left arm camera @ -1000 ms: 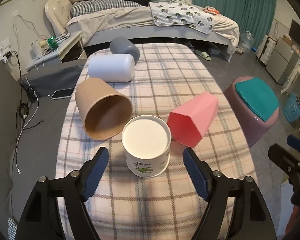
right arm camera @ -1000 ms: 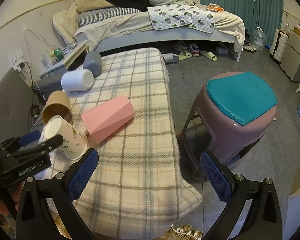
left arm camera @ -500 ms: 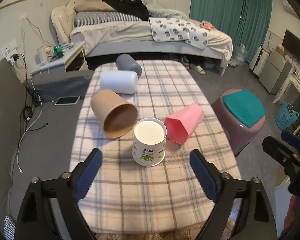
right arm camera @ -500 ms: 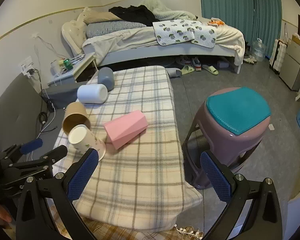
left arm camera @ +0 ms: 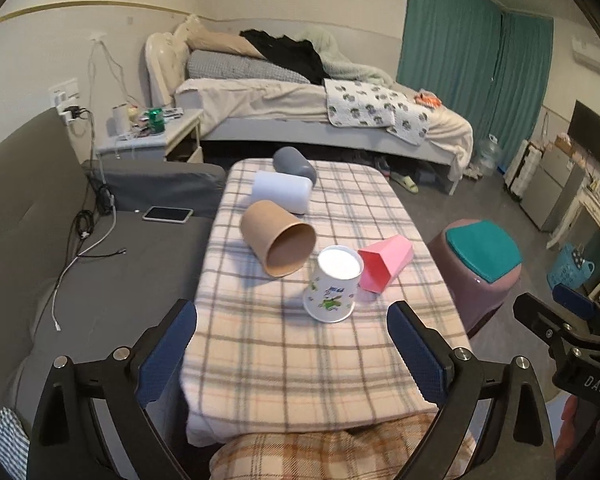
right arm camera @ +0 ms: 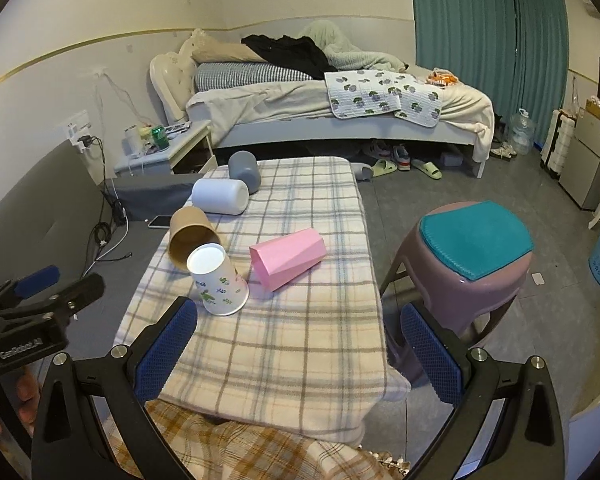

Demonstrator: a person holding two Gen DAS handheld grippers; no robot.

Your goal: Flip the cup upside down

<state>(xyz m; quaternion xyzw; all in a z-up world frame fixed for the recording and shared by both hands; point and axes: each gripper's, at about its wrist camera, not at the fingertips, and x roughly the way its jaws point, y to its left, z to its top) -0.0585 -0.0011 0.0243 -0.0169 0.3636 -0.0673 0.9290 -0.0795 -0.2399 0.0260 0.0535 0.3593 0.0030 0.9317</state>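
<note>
A white paper cup with green print (left arm camera: pixel 334 286) stands upside down on the plaid-covered table (left arm camera: pixel 320 360), its flat base up; it also shows in the right wrist view (right arm camera: pixel 218 280). My left gripper (left arm camera: pixel 292 354) is open and empty, held back above the table's near edge, well short of the cup. My right gripper (right arm camera: pixel 296 346) is open and empty, off the table's right side. A brown paper cup (left arm camera: pixel 278 238), a pink faceted cup (left arm camera: pixel 386 264), a white cup (left arm camera: pixel 282 191) and a grey cup (left arm camera: pixel 294 163) all lie on their sides.
A purple stool with a teal seat (right arm camera: pixel 472 256) stands right of the table. A grey sofa with a phone (left arm camera: pixel 168 214) and cables lies to the left. A bed (left arm camera: pixel 320 112) and a nightstand are behind.
Both grippers have pulled back and up from the table, so the cups look smaller and farther. The white printed cup stays upside down where it stood.
</note>
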